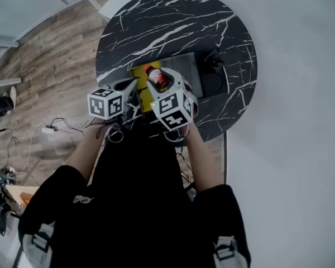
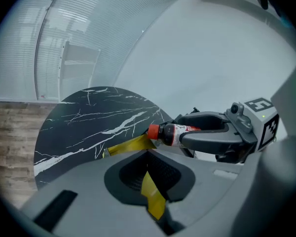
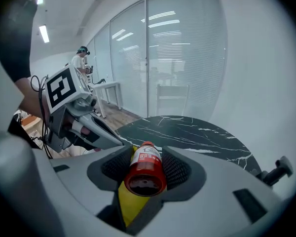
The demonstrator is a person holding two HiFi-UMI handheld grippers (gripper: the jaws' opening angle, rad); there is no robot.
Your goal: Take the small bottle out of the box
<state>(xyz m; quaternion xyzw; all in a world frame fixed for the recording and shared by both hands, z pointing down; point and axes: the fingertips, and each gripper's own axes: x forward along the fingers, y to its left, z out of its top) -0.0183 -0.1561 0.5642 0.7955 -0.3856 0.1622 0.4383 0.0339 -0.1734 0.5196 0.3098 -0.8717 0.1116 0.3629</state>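
The person's left forearm (image 1: 85, 149) and right forearm (image 1: 204, 159) reach forward side by side, the grippers close together and angled downward. The left gripper (image 2: 148, 158) is closed, pinching a flap of the yellow box (image 2: 127, 146), while the right gripper (image 3: 147, 157) clamps the small bottle (image 3: 146, 171) between its jaws.

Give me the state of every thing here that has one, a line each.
small bottle: capped, held lengthwise between the right tool's jaws.
yellow box: its flap pinched in the left tool.
left tool: shut on the yellow box flap.
right tool: shut on the small bottle.
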